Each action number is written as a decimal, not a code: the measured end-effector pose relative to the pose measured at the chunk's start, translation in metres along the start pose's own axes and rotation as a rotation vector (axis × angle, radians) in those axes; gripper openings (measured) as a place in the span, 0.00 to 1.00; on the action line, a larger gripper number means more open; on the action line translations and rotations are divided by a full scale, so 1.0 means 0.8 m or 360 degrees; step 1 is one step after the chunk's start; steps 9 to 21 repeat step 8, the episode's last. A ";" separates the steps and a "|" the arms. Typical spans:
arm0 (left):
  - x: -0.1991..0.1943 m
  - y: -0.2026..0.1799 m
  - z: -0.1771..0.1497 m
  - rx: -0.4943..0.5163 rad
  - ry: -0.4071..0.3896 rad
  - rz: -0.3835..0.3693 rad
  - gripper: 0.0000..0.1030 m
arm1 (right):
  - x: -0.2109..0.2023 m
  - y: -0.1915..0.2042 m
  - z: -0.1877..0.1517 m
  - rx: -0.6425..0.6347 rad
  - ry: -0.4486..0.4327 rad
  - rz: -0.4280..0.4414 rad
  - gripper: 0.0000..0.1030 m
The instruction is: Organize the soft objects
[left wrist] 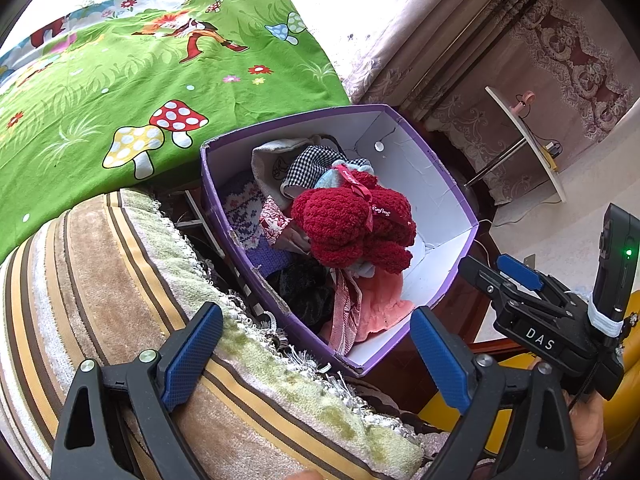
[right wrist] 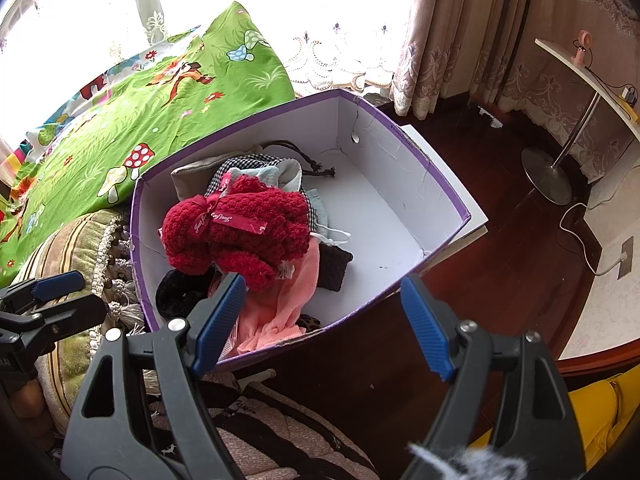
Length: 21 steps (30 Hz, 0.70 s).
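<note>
Under the red fluffy socks [right wrist: 240, 232] in your purple box [left wrist: 444, 280], half-buried clothes blur together, while both your grippers [left wrist: 316, 356] [right wrist: 322, 320] gape empty.

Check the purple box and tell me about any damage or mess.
The purple box looks worn: its white inner wall is creased and cracked, and the rim edge beside the striped cushion is frayed. Inside, the red fluffy socks top a loose heap crowded to one side, and a pink cloth reaches the near wall.

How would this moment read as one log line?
left gripper: open, empty | right gripper: open, empty | red socks: in box
</note>
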<state>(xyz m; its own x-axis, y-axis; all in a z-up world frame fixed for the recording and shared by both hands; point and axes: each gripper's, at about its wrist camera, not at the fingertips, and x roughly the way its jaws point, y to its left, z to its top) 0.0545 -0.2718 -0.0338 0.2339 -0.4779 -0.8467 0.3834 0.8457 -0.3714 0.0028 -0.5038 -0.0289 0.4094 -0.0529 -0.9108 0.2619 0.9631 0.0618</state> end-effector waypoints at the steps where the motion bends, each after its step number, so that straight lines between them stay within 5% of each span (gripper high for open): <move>1: 0.000 0.000 0.000 -0.0002 -0.0003 0.0000 0.93 | 0.000 0.000 0.000 0.0000 0.0000 0.0000 0.80; 21: 0.001 -0.003 0.000 -0.0006 -0.0022 0.0010 0.94 | 0.001 0.000 -0.002 -0.0001 0.0003 0.0000 0.80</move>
